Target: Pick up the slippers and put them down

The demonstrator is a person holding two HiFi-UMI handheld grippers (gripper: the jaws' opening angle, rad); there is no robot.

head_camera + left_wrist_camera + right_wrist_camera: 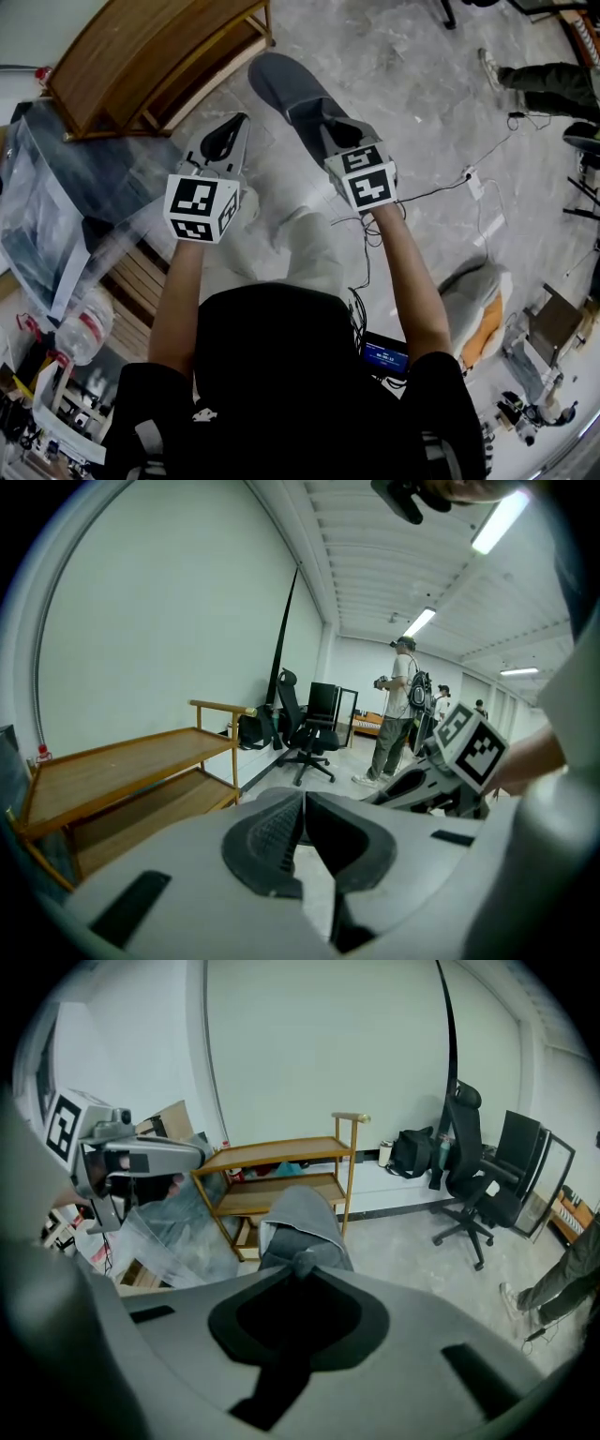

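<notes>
Though snug in the right gripper — grey slipper, soft-clothed, round-toed.

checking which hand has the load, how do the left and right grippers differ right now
The right gripper is clamped on a grey slipper; the left gripper holds nothing, its jaws together. The right gripper tips down toward the floor, while the left gripper points nearer level, past the wooden shelf. Both are held out side by side above the floor.
</notes>
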